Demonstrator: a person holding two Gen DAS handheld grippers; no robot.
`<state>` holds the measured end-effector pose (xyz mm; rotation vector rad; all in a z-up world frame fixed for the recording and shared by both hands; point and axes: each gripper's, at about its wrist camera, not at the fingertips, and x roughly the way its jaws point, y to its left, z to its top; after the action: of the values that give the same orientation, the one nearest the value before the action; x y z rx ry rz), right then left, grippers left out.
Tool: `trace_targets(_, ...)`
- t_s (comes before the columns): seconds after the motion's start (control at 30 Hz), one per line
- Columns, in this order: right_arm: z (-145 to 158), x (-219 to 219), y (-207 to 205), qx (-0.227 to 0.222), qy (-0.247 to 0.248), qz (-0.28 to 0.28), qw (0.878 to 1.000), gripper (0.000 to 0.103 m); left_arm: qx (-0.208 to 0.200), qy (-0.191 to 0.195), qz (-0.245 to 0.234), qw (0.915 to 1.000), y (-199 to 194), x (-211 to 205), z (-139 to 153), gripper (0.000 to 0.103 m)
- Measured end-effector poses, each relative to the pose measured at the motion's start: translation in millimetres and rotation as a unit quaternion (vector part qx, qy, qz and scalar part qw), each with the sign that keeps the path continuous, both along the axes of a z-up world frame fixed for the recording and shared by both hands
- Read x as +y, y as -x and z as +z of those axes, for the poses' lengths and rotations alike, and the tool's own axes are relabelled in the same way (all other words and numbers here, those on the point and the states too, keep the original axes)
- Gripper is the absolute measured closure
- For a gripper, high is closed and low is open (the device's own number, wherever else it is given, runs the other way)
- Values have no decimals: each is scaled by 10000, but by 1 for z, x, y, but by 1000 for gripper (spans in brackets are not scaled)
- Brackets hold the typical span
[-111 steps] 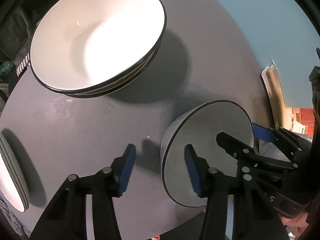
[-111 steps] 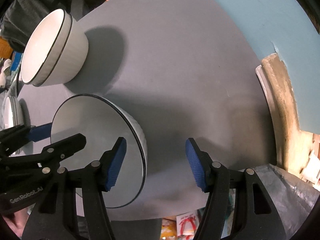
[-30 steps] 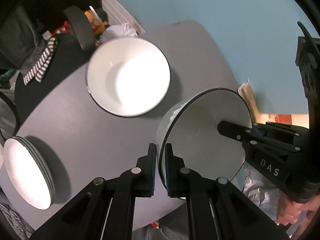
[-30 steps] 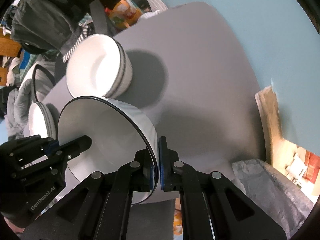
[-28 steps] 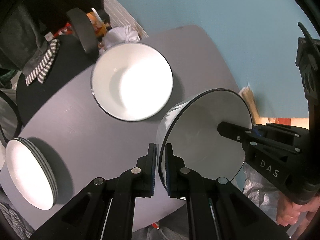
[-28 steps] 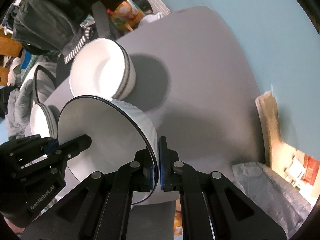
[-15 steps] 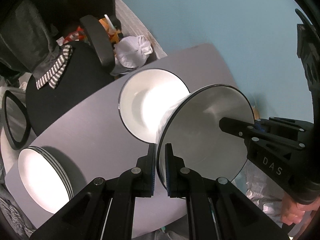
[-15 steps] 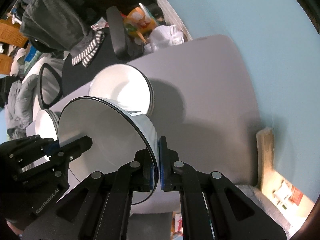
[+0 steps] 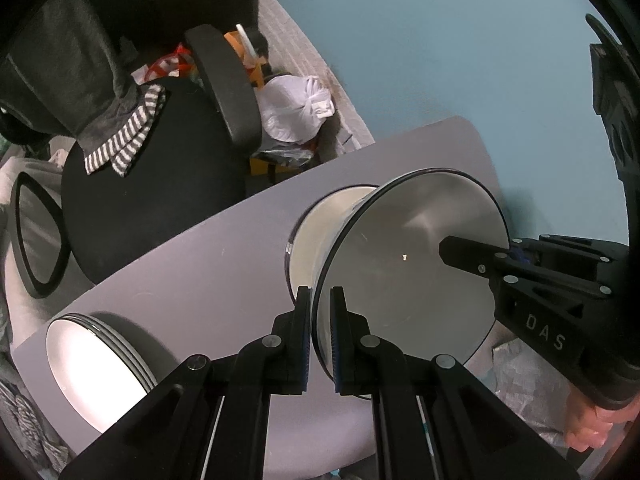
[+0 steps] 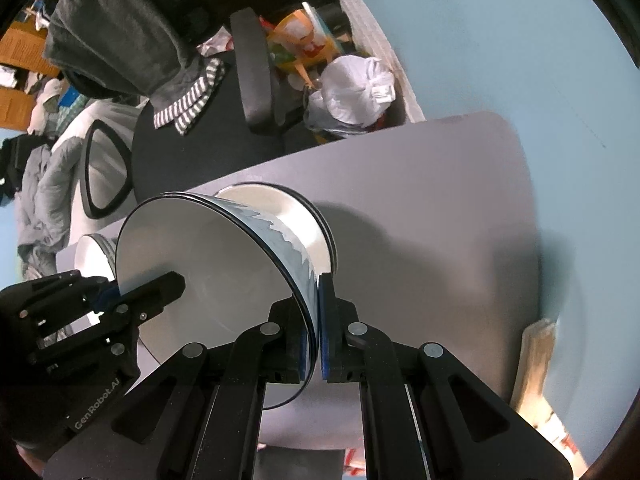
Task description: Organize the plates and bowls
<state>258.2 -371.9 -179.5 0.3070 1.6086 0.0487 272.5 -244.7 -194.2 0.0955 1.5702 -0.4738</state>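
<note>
bowl (image 10: 208, 272) white, black rim, blue-grey jagged band | table (image 10: 440, 208) grey | pads (image 10: 325, 320) blue | wall (image 9: 440, 60) teal

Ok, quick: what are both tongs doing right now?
Left tongs: closed on the near rim of the lifted bowl.
Right tongs: closed on the opposite rim of the same bowl.

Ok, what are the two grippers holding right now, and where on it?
One white bowl, both clamped on its black rim: left gripper on one side, right gripper on the opposite side.
</note>
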Motion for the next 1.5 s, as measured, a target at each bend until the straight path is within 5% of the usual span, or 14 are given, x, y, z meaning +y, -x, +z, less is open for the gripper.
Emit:
trace_targets(0.73,-27,5,-15,320,-32,145,9994,97,118,-264,39,9996,-7,-5,-21,95)
trace_targets(1.17,-12,8,-20,296,11,167,9994,71,189,-324,74,9993,-8,-3,-27,91)
trace_targets(1.4,-1,9,-26,145,92,285,9994,70,85,-298,20,9995,-7,-2,-20,91)
trace_targets(1.5,4,12,-25,32,222,354,9991,52,-18,-316,23,9995,-3,2,-14,74)
